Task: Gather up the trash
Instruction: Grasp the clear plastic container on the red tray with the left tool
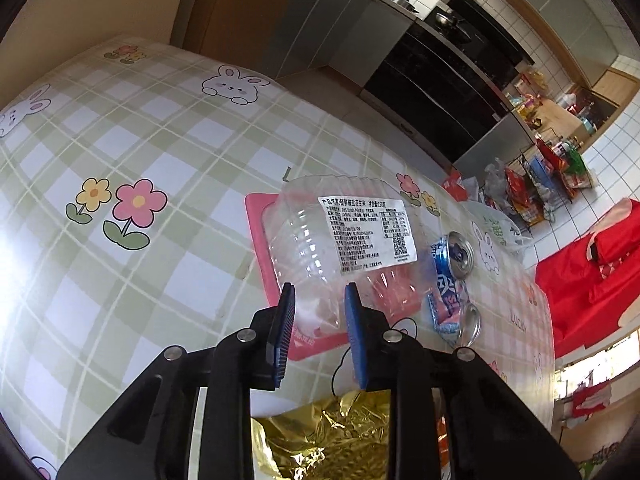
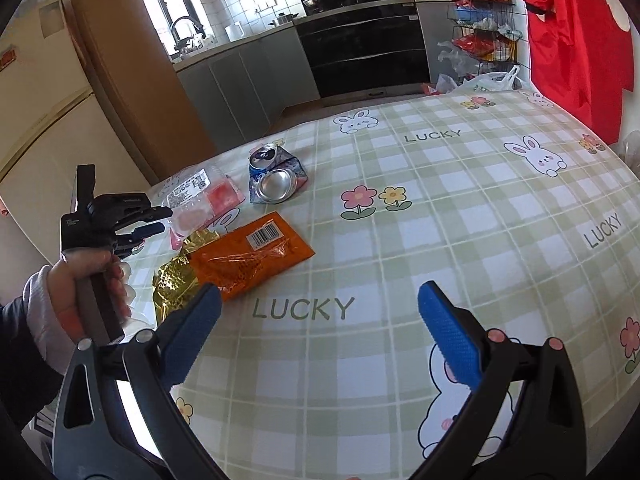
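Note:
A clear plastic container (image 1: 340, 232) with a white label lies on a pink lid (image 1: 260, 232). My left gripper (image 1: 320, 290) points down at it, its jaws a narrow gap apart. The container's near end shows between the blue pads, and the plastic there looks undented. A crushed blue can (image 1: 448, 276) lies just right of it. A gold-lined orange wrapper (image 2: 248, 256) lies flat nearer me. In the right wrist view the left gripper (image 2: 154, 220) is at the container (image 2: 192, 192). My right gripper (image 2: 320, 290) hangs wide open over the checked tablecloth (image 2: 440, 220), holding nothing.
A person's hand (image 2: 92, 272) holds the left gripper at the table's left edge. A white plastic bag (image 2: 494, 80) sits at the far edge. Beyond are a wire rack of snacks (image 2: 480, 32), red cloth (image 2: 576, 40) and kitchen cabinets (image 2: 240, 76).

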A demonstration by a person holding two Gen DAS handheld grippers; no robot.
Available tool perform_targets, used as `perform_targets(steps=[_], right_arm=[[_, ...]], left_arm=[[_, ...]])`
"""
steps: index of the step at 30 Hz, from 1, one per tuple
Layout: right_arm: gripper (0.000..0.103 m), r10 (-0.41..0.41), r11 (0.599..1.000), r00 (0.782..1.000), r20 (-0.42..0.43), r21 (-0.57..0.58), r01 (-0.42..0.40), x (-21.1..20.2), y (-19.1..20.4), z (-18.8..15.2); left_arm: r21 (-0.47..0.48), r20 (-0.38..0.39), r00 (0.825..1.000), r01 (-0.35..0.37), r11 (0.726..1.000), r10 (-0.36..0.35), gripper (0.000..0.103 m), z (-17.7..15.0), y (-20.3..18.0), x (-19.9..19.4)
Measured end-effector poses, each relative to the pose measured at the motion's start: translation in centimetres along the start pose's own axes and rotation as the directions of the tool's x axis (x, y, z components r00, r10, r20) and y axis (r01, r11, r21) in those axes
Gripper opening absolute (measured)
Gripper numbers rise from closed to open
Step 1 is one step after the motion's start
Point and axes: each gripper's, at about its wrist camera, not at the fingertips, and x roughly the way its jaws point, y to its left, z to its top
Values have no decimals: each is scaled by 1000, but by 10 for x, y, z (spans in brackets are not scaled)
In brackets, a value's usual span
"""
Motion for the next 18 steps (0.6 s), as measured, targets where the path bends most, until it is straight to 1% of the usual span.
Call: perform_targets(steps=[1,3,8,9,12,13,14,15,16,18], right_arm=[[97,-1,1000,1000,-1,-3,1,2,1,1],[97,0,1000,1000,-6,-8,0,6,1,3],[97,4,1000,1000,-17,-22,-4,14,5,4],[97,3,1000,1000,-19,-25,-4,15,6,4],[97,4,999,999,-33,-37,-5,20,9,5],[97,8,999,999,-44,-45,-9,23,10,5],[97,14,998,999,-53,-53,-17,25,13,6],[97,19,998,998,-62,-66,-23,29,16,6],[97,24,996,997,-72,-84,-30,33,20,7],[97,40,992,994,-100,-119,-52,43,30,8]], left_arm=[[-7,-1,1000,7,1000,-7,37,0,-1,1],[-13,1,1000,14,1000,-14,43,0,-2,4],[-27,-4,1000,4,1000,-4,42,4,2,15],[-32,0,1000,20,999,-20,42,3,4,16],[8,16,999,31,999,-31,32,3,4,14],[19,26,999,35,999,-35,26,3,4,11],[22,37,998,40,999,-41,22,3,5,7],[30,50,997,50,998,-52,9,4,5,2],[45,49,998,47,998,-49,7,6,5,-3],[69,38,997,66,995,-69,7,8,5,-9]])
